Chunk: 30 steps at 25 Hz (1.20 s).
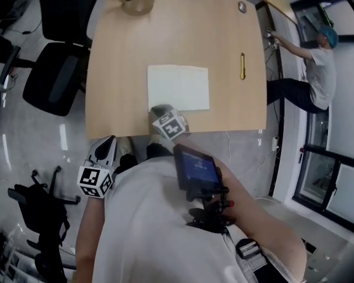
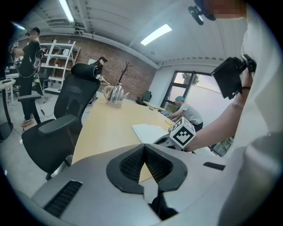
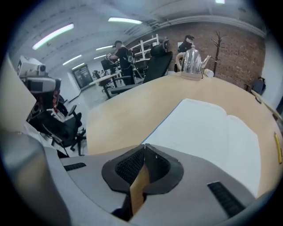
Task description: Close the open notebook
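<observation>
On table point(image 1: 121, 66), near its front edge: notebook point(image 1: 178, 87) lies open, white pages up | right gripper point(image 1: 159, 110) over its near edge, jaws together, empty | left gripper point(image 1: 109, 141) off table's near corner, jaws together, empty | kettle point(image 1: 137, 5) at far end | chair point(image 1: 52, 74) left | brick wall point(image 3: 239, 39)

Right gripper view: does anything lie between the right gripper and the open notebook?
Nothing. In that view the notebook reaches right up to the shut tips of the right gripper, with no object between.
</observation>
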Tool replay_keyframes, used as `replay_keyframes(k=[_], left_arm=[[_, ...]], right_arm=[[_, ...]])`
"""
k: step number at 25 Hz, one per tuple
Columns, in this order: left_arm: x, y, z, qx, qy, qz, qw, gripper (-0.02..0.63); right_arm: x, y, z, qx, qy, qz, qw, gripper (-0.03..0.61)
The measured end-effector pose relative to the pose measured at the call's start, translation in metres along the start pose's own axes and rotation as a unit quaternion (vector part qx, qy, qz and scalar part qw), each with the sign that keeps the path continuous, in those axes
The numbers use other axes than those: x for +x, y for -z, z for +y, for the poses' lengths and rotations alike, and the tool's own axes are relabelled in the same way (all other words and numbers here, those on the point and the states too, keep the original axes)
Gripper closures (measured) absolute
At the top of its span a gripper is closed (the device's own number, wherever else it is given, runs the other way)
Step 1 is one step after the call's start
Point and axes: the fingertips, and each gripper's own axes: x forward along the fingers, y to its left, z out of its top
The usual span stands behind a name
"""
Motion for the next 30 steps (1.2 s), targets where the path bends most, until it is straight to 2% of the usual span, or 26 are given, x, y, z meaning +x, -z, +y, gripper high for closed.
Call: replay_keyframes(k=[5,9,13,19,30], left_arm=[[0.029,-0.018,-0.01,0.024,0.038,0.007,0.999,0.609],[0.032,-0.018,-0.022,0.03,0.048,0.014,0.9983,0.609],[0.045,-0.032,-0.038,0.053,0.069,0.014,0.9961,0.609],[0.069,-0.042,-0.065,0.077,0.115,0.014,0.9903,0.609],[0.092,-0.052,-0.091,0.107,0.156,0.021,0.9818,0.609]], right_arm=[[-0.015,-0.011,-0.024,0.046,0.0,-0.031,0.998,0.563],[-0.035,-0.017,-0.019,0.069,-0.016,-0.063,0.996,0.563],[-0.058,-0.025,-0.023,0.093,-0.024,-0.101,0.99,0.563],[-0.096,-0.022,-0.036,0.136,-0.018,-0.153,0.979,0.563],[-0.142,-0.019,-0.061,0.196,0.0,-0.227,0.954,0.563]])
